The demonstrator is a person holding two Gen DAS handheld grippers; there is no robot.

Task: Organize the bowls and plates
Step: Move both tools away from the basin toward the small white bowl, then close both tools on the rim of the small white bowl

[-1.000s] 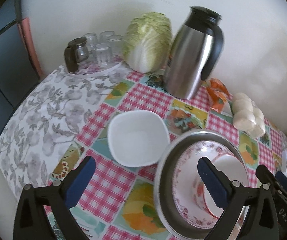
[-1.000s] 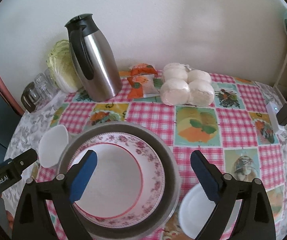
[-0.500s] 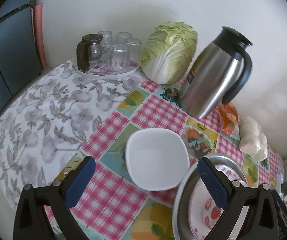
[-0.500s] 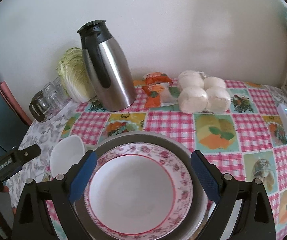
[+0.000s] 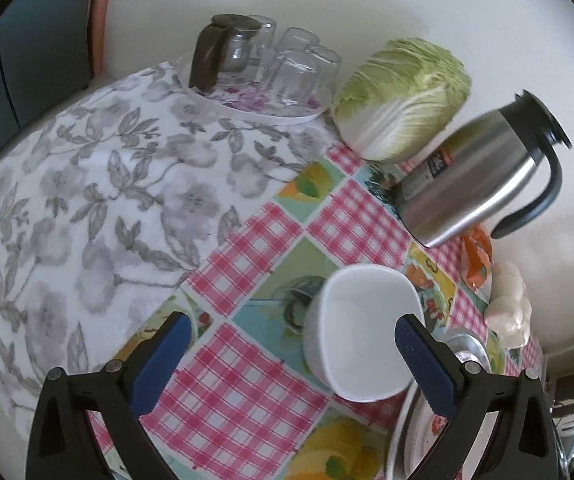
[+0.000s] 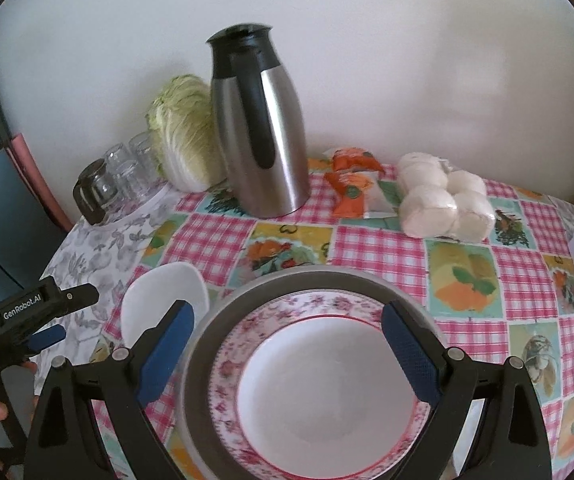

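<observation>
A white square bowl [image 5: 361,330] sits on the checked tablecloth; it also shows in the right wrist view [image 6: 163,300], left of the stack. My left gripper [image 5: 293,364] is open, its jaws wide, with the bowl just ahead between the fingertips and nearer the right one. A floral-rimmed deep plate [image 6: 319,392] lies inside a grey metal dish [image 6: 211,344]. My right gripper [image 6: 287,354] is open and hovers over that stack. The left gripper [image 6: 47,320] shows at the left edge of the right wrist view. The edge of the stack [image 5: 407,440] shows at lower right of the left wrist view.
A steel thermos jug [image 6: 261,136] stands at the back beside a napa cabbage [image 6: 185,128]. A tray of glasses with a small glass pot [image 5: 263,64] is at the far left. Orange packets [image 6: 353,184] and bagged white buns [image 6: 443,198] lie at the back right.
My left gripper has swung left and tilted, bringing the white bowl close to its right finger. My right gripper has moved back, centring on the plate stack.
</observation>
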